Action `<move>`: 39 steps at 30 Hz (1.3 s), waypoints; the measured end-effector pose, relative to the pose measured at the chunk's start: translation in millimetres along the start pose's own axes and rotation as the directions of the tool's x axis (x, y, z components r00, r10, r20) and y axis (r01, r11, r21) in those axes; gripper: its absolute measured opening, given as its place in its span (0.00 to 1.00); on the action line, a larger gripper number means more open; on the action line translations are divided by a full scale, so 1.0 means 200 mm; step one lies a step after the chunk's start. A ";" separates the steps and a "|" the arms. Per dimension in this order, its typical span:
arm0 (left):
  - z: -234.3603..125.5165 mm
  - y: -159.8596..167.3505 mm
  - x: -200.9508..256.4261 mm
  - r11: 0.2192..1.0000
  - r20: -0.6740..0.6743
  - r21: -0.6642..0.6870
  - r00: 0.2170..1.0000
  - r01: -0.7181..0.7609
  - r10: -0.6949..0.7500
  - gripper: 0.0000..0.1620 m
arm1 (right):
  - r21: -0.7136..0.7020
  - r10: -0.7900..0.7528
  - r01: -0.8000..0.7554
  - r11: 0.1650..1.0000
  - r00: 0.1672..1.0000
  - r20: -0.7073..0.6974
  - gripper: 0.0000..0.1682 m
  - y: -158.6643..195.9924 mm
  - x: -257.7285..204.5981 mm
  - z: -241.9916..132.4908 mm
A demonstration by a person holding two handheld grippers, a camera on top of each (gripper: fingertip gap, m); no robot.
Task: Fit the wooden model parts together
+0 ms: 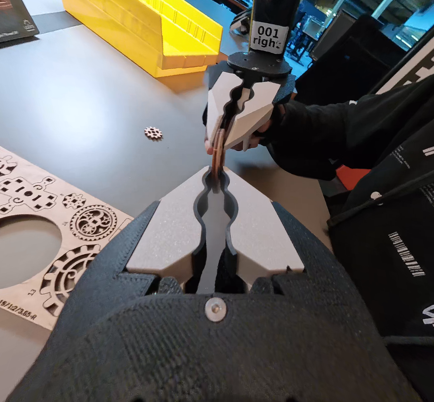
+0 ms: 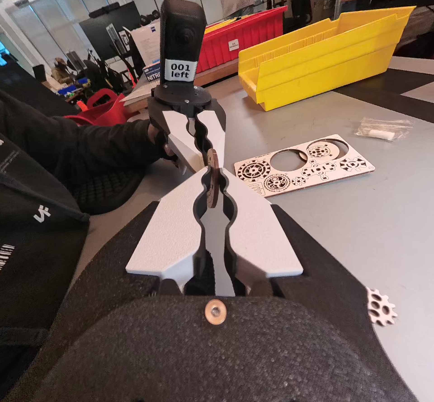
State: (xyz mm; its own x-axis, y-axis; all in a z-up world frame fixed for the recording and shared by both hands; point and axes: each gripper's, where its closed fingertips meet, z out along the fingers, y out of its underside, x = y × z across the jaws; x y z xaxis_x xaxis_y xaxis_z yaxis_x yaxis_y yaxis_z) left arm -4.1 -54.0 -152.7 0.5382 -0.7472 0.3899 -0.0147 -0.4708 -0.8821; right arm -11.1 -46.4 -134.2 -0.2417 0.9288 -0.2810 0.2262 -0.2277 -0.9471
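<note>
Flat on the smooth grey table (image 1: 70, 99), left: pale plywood sheet (image 1: 35, 221) of laser-cut filigree gears beside a round cut-out hole, with one small toothed wooden cog (image 1: 153, 133) loose farther out, glossy yellow plastic bin (image 1: 131, 15) behind. Centre, above the table: left gripper (image 1: 215, 174), matte grey wavy-edged fingers, pinched narrow on thin round wooden discs (image 1: 217, 163) seen edge-on. Right gripper (image 1: 219, 143) opposite, nipped on those discs too, tip to tip.

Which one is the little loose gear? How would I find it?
Start at the big yellow bin on the grey table. In front of it, the small wooden gear lies flat and alone. Unlike the gears in the wooden sheet, it has been popped out.
</note>
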 end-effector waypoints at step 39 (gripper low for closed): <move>-0.02 -0.05 0.01 0.984 -0.049 0.067 0.985 0.166 -0.163 0.01 | 0.072 0.150 -0.149 0.986 0.988 -0.020 0.06 -0.04 0.05 0.02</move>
State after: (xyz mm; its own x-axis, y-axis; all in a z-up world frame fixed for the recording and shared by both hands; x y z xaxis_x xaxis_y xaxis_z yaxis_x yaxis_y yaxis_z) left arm -6.6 -51.4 -141.7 0.4915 -0.6826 0.5409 0.1310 -0.5560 -0.8208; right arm -19.5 -36.3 -130.2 -0.1856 0.8897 -0.4171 0.1909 -0.3837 -0.9035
